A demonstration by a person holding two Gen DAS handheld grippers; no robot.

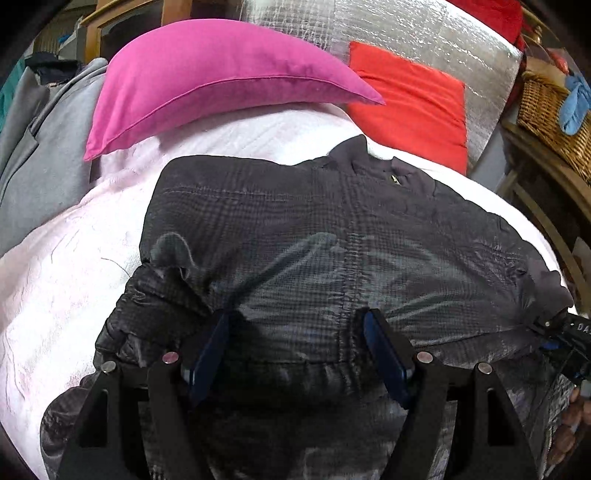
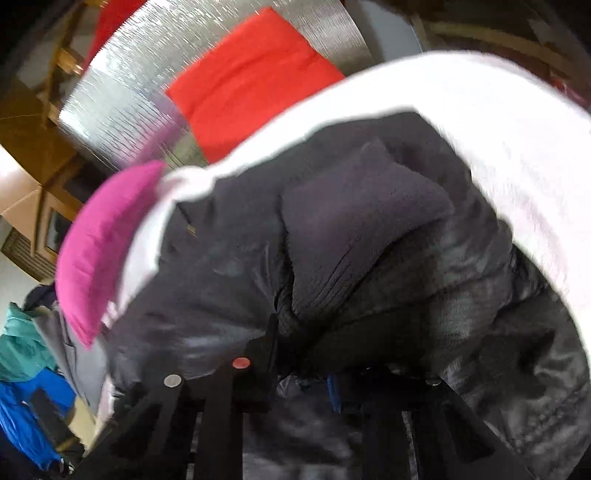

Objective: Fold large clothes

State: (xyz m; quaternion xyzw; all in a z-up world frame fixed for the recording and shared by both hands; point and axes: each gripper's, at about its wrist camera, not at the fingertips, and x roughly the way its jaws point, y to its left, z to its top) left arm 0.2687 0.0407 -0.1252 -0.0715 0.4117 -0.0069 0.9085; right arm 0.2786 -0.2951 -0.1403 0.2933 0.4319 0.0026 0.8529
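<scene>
A large dark grey checked jacket (image 1: 332, 236) lies spread on a white bedcover (image 1: 59, 280). My left gripper (image 1: 295, 325) is open above the jacket's lower hem, its blue-padded fingers (image 1: 207, 354) wide apart with nothing between them. The right gripper shows at the far right of the left wrist view (image 1: 565, 339), at the jacket's sleeve end. In the right wrist view the jacket (image 2: 351, 229) fills the frame, and my right gripper (image 2: 306, 369) is shut on a bunched fold of the jacket with a ribbed knit part (image 2: 354, 221) just ahead. That view is blurred.
A pink pillow (image 1: 207, 81) and a red cushion (image 1: 413, 107) sit at the bed's far end against a silver quilted panel (image 1: 424, 33). Grey clothing (image 1: 40, 147) lies left. A wicker basket (image 1: 550, 118) stands right. Blue and teal clothes (image 2: 26, 373) lie beside the bed.
</scene>
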